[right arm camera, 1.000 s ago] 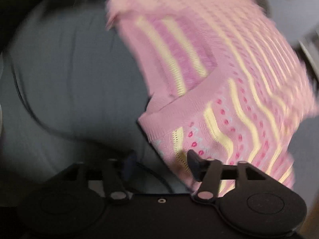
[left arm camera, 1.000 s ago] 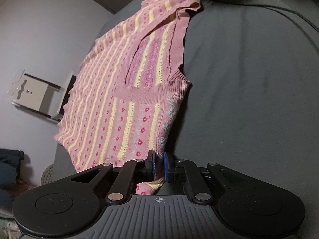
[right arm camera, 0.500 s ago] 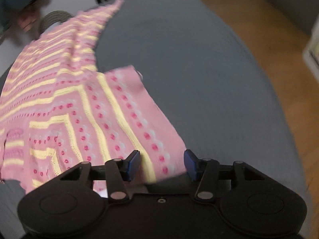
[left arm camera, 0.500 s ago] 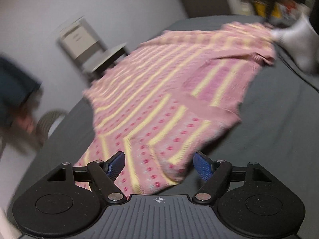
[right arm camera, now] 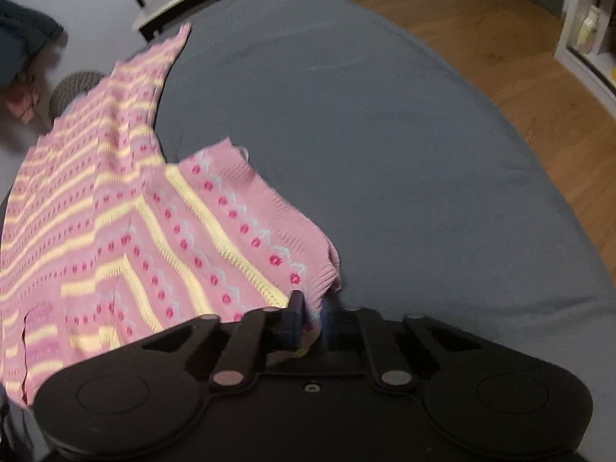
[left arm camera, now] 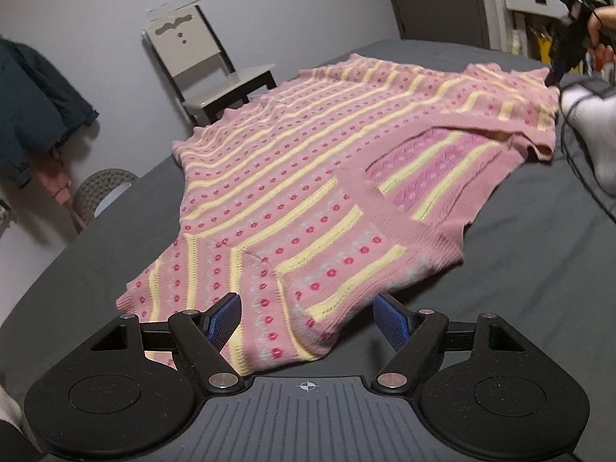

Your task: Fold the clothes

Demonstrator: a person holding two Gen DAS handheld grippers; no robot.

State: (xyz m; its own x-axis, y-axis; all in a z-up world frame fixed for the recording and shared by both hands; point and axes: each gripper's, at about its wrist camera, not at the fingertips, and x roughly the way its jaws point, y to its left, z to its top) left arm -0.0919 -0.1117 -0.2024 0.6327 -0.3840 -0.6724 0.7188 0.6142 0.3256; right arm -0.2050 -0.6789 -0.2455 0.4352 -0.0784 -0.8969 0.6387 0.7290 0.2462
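With the left gripper (left arm camera: 308, 317) released over one shoulder and the right gripper (right arm camera: 310, 317) apparently clenching the pink knit top (left arm camera: 308, 161), draw that sleeve flat across the grey bed (right arm camera: 385, 134) without bunching its 2 layers.

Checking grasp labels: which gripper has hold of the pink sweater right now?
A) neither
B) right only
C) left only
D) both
B: the right gripper is shut on the pink sweater at a corner, while the left gripper stands open with the knit lying loose between its fingers.
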